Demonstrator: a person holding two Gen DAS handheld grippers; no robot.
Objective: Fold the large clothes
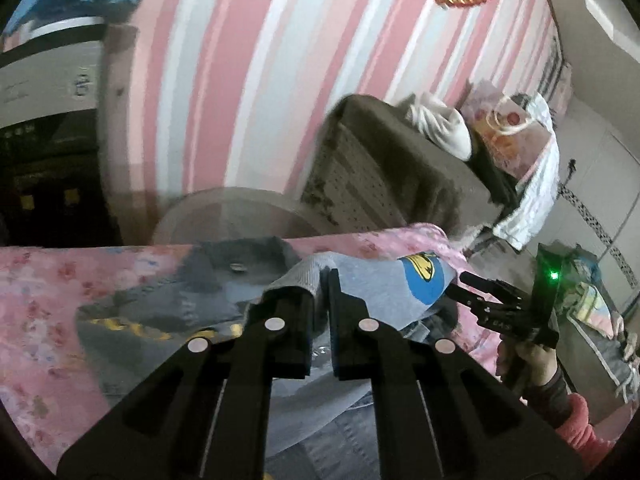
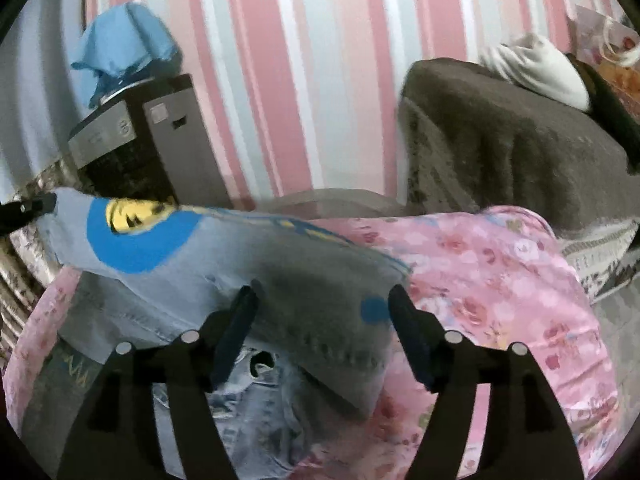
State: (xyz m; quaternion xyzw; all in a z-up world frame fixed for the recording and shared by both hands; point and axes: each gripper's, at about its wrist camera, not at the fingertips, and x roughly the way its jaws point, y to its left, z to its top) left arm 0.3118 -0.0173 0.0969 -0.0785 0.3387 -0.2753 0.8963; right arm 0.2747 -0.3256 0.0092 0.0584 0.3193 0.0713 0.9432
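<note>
In the left wrist view, the left gripper (image 1: 318, 300) filled the lower centre of the frame, its two black jaws nearly together and clamped on a ribbed hem of the grey sweatshirt (image 1: 384, 292). The knit cloth bunched over the left jaw and ran off to the right, where a blue disc with a yellow emblem showed.

At the right edge of that frame sat the right gripper (image 1: 476, 286), held in a hand (image 1: 532, 364) with a dark cuff and a pink fluffy sleeve, a green light glowing above it.

In the right wrist view, the right gripper (image 2: 322, 312) had its jaws wide apart in the lower half of the frame, with the grey sweatshirt (image 2: 280, 280) lying between and beyond them. Whether either jaw touched the cloth was hard to say through the blur. The garment stretched to the left edge, where the tip of the left gripper (image 2: 36, 206) pinched it.

Two garments were visible: the soft sweatshirt and a pair of faded blue jeans (image 2: 248, 412) under it, one metal button (image 1: 239, 267) showing. Both lay on a pink floral quilt (image 2: 500, 280), smooth and slightly glossy. Behind stood a wall of pink, white and pale blue stripes (image 2: 320, 60) and a brown fuzzy blanket (image 2: 500, 132).
</note>
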